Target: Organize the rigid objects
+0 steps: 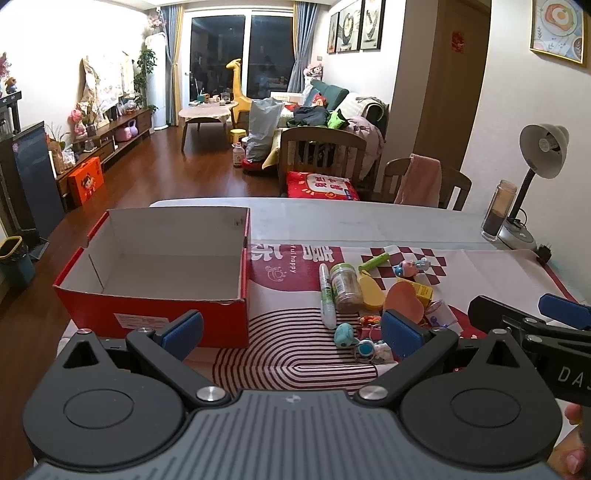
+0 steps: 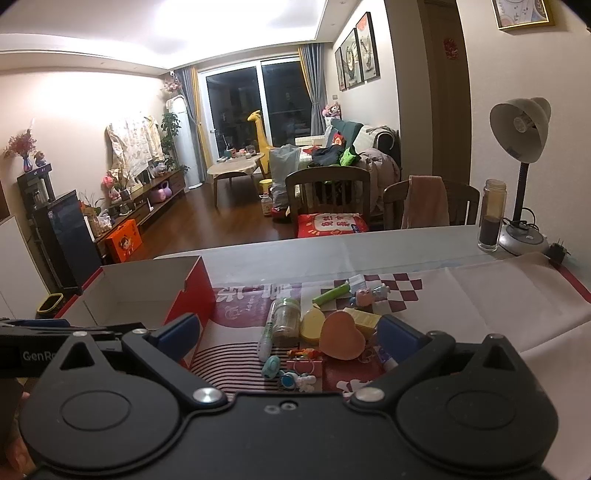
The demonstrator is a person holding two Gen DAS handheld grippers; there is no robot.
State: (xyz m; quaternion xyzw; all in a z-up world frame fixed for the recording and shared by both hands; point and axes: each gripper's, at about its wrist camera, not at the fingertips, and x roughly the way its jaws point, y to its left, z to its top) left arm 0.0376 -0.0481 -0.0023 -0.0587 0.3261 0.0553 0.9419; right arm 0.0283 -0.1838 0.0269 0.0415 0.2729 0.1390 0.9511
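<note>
the task looks not started: the red cardboard box has nothing inside, the pile of small toys and bottles waits beside it. left gripper and right gripper are both wide apart, holding nothing.

From my feed I see a living room past the table, lit by a bright recessed ceiling light against pale walls. The floor is dark reddish wood. A sliding glass door at the far end shows night outside, flanked by grey and yellow curtains. A yellow giraffe figure stands near a low oval coffee table. A cluttered sofa lines the right wall under three framed pictures. Two wooden chairs face the table, one draped with a pink towel. A desk lamp stands at the right.
</note>
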